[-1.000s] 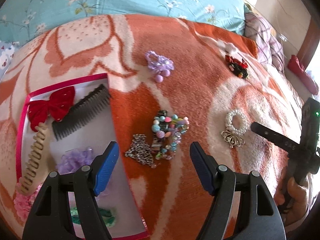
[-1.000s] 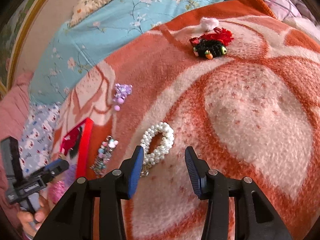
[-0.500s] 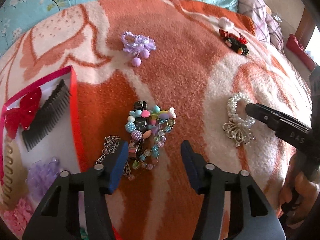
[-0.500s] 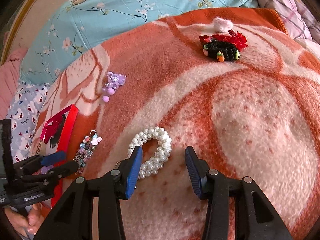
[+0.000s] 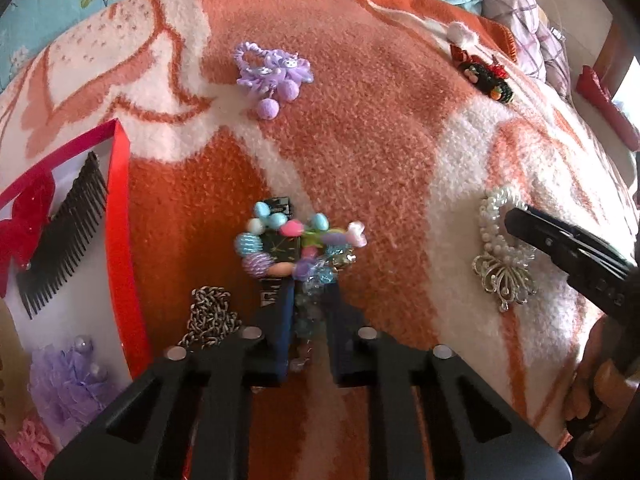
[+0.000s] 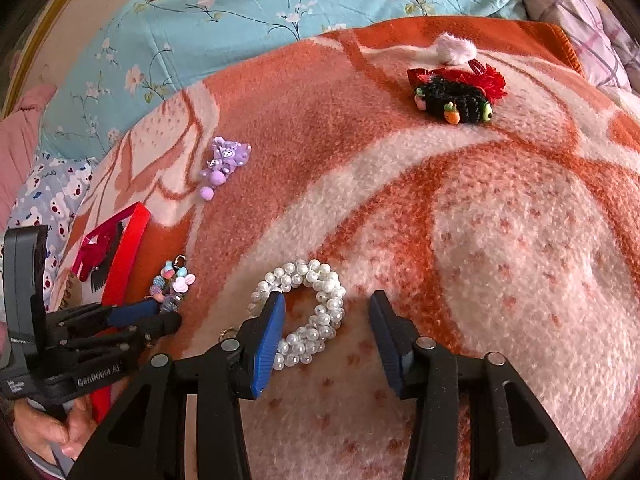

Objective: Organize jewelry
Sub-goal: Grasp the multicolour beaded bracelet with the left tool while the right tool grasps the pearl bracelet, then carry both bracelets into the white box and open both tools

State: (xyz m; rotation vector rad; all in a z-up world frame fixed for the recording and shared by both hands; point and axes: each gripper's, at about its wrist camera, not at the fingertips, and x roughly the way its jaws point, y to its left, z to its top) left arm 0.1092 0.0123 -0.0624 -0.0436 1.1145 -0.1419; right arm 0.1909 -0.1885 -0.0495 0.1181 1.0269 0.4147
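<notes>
A colourful beaded bracelet [image 5: 304, 240] lies on the orange blanket. My left gripper [image 5: 310, 300] points down at it, and its jaws are closing with the pads pressed on the bracelet's near strand of clear beads. The same gripper [image 6: 160, 316] shows at the left of the right wrist view. A white pearl bracelet [image 6: 320, 308] with a silver ornament [image 5: 504, 280] lies further right. My right gripper [image 6: 327, 304] straddles it, jaws closing. Its left finger [image 6: 272, 332] lies over the pearls, while the right finger stands clear of them.
A red-rimmed box [image 5: 120, 216] at the left holds a black comb [image 5: 60, 236], a red bow and a purple flower. A metal chain [image 5: 212, 316] lies beside the box. A purple hair tie [image 5: 272, 72] and a black-and-red clip [image 5: 486, 76] lie farther back.
My left gripper came down and forward from near the box onto the beaded bracelet, and its jaws drew together. My right gripper's jaws narrowed over the pearl bracelet.
</notes>
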